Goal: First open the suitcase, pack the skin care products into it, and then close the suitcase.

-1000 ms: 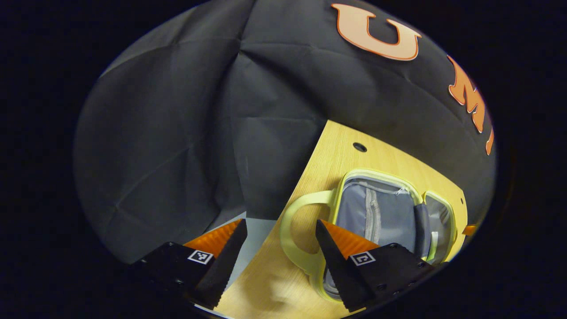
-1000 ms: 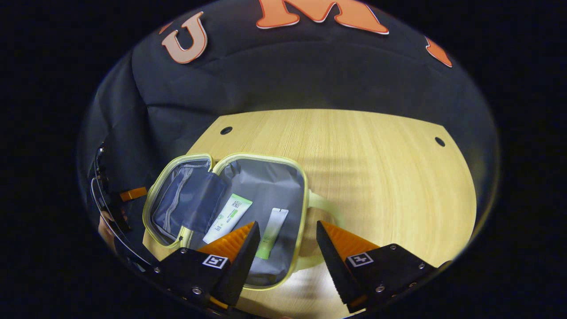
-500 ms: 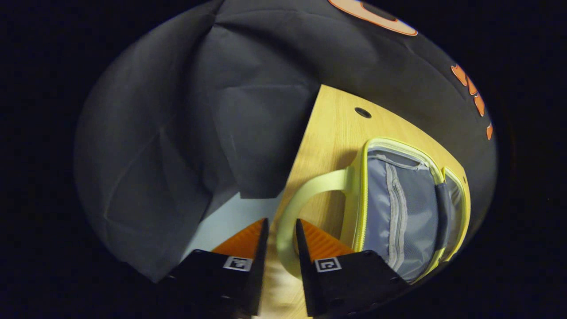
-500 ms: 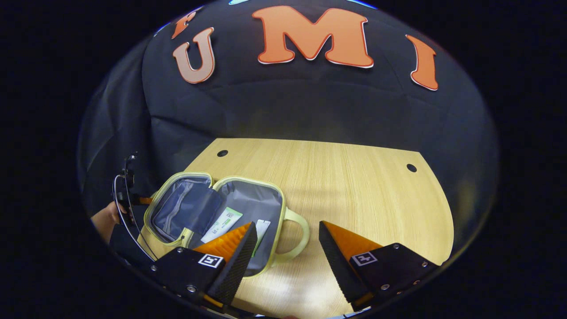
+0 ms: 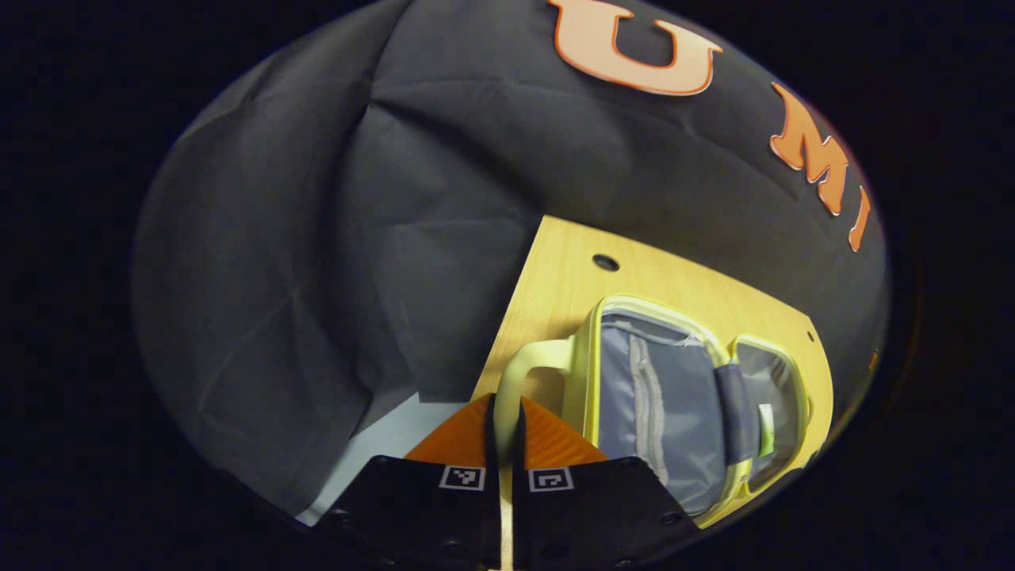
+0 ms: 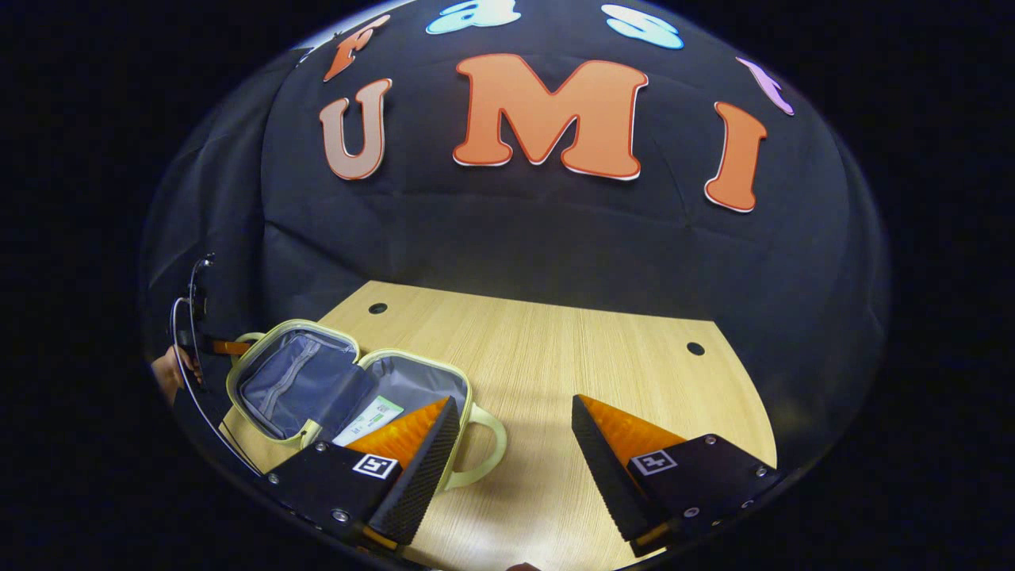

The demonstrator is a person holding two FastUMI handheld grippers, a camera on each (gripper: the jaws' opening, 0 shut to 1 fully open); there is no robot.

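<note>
1. Left gripper [image 5: 505, 444]: its jaws are closed on the handle [image 5: 523, 373] of the left half of the suitcase [image 5: 674, 412], the strap pinched between both fingers. This handle lies at the suitcase's outer left side, near the worktop [image 5: 555, 270] edge.
2. Suitcase, right gripper view [image 6: 317, 381]: it lies open and flat at the left end of the worktop [image 6: 555, 357]. The zipped mesh half is to the left, and the half holding the skin care products [image 6: 366, 419] is to the right of the hinge.
3. Right gripper [image 6: 515, 468]: its jaws stand wide apart and hold nothing. It hovers to the right of the suitcase, beside that half's own handle [image 6: 484, 452].
4. Judged step: folding the left half over the right one to close the case.
5. Risks: the thin strap may slip from the pinch as the half is raised. The unheld right half may slide or tip toward the worktop edge, since nothing pins it down. A product lying near the hinge might stop the rims from meeting.
6. Change since one second ago: the left jaws, then wide open around the handle, have shut on it. The right gripper has drawn back from over the suitcase interior, so the case now appears smaller and further left.
</note>
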